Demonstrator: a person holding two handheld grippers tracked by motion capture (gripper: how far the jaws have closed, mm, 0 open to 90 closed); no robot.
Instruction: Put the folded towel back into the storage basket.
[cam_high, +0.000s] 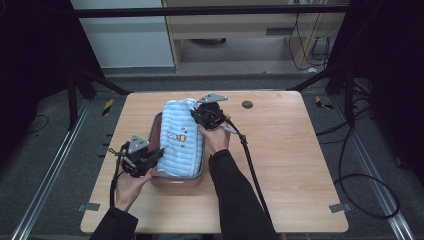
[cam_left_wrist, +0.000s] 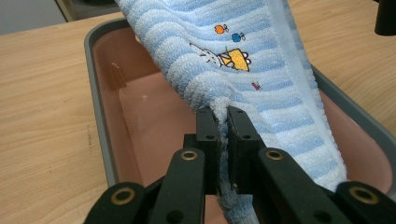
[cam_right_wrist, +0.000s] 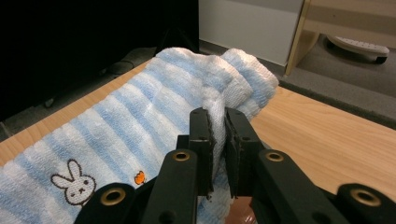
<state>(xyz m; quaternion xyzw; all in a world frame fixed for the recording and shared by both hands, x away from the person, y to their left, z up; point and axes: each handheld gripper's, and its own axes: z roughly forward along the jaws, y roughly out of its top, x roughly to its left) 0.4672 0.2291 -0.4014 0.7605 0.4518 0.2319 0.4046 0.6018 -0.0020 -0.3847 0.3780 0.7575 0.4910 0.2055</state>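
A blue and white striped towel (cam_high: 181, 135) with a small rabbit picture lies stretched over a pink tray with a grey rim (cam_high: 155, 131) in the middle of the table. My left gripper (cam_high: 156, 159) is shut on the towel's near left edge (cam_left_wrist: 223, 106), just above the tray's floor (cam_left_wrist: 154, 116). My right gripper (cam_high: 198, 116) is shut on the bunched far end of the towel (cam_right_wrist: 218, 100), held above the tray's far rim. The towel (cam_right_wrist: 140, 121) sags between the two grippers and hides most of the tray's inside.
The tray sits on a light wooden table (cam_high: 285, 150). A small dark round disc (cam_high: 247, 104) lies near the far edge. A black cable (cam_high: 252, 170) trails from the right gripper across the table toward the person. Dark stands and rails flank the table.
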